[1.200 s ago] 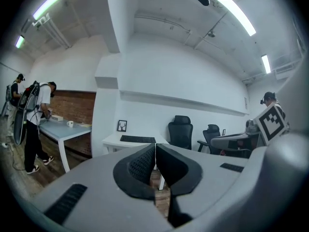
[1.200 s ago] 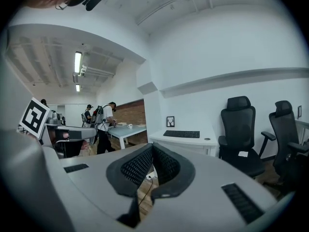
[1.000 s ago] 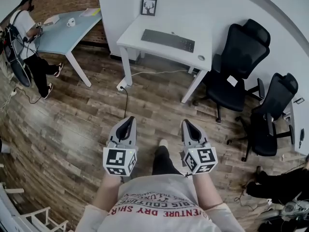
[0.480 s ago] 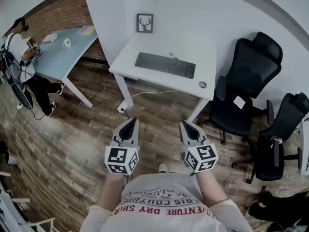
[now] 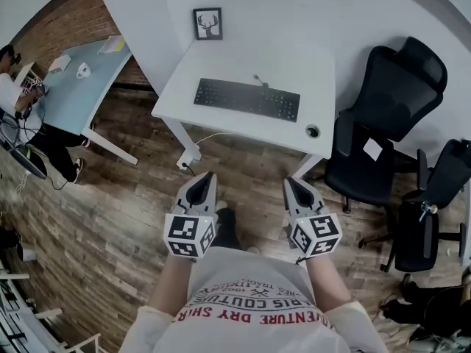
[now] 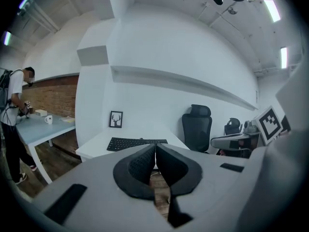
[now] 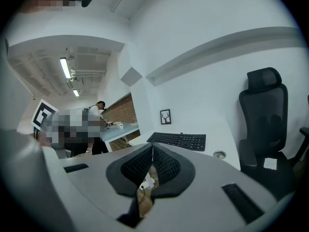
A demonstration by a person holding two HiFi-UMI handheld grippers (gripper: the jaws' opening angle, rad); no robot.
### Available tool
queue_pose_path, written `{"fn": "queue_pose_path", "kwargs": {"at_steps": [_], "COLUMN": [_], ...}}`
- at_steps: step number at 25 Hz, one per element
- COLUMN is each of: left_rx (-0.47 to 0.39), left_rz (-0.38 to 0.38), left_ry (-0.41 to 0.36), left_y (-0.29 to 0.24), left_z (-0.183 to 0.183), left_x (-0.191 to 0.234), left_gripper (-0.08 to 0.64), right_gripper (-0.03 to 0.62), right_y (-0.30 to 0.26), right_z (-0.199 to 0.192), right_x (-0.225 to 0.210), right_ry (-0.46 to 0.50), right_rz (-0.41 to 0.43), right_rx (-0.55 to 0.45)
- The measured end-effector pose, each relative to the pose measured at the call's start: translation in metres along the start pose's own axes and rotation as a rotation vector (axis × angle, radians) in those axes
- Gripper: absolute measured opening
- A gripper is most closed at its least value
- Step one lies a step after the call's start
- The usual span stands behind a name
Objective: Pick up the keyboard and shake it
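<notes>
A black keyboard (image 5: 246, 98) lies flat on a white desk (image 5: 176, 87), ahead of me. It also shows in the left gripper view as the keyboard (image 6: 136, 143) and in the right gripper view as the keyboard (image 7: 177, 140). My left gripper (image 5: 207, 177) and right gripper (image 5: 288, 182) hang side by side over the wood floor, short of the desk's front edge. Both are shut with nothing between the jaws. Neither touches the keyboard.
A small framed deer picture (image 5: 207, 23) leans against the wall behind the keyboard. A round cable hole (image 5: 313, 131) sits at the desk's right front. Two black office chairs (image 5: 383, 123) stand to the right. A person (image 5: 22, 109) stands by a pale blue table (image 5: 70, 98) at far left.
The desk and keyboard have come closer and lower in the head view as I walk toward them. Both grippers stay shut and side by side.
</notes>
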State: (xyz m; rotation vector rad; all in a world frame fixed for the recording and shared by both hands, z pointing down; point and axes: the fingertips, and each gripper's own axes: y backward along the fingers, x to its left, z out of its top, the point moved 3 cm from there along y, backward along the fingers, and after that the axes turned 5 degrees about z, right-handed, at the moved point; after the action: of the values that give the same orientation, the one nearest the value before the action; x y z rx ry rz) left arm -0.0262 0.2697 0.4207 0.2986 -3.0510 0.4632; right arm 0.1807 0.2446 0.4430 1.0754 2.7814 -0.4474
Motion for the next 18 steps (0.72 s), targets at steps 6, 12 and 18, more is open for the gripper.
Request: {"fn": "queue_pose_path", "kwargs": {"at_steps": [6, 12, 18], "left_rx": [0.029, 0.08, 0.124], "left_rz": [-0.127, -0.249, -0.299], "left_ry": [-0.013, -0.043, -0.049], "left_y": [-0.091, -0.189, -0.263], "left_z": [0.015, 0.035, 0.044], "left_x": [0.036, 0.091, 0.151], "left_gripper": [0.026, 0.026, 0.026], "right_gripper": [0.025, 0.026, 0.026], "right_y": [-0.059, -0.137, -0.193], "right_z": [0.011, 0.033, 0.04], "right_x": [-0.039, -0.076, -0.108], "right_ry": [-0.029, -0.071, -0.129], "right_rz": [-0.124, -0.248, -0.351], "right_rx": [0.012, 0.019, 0.034]}}
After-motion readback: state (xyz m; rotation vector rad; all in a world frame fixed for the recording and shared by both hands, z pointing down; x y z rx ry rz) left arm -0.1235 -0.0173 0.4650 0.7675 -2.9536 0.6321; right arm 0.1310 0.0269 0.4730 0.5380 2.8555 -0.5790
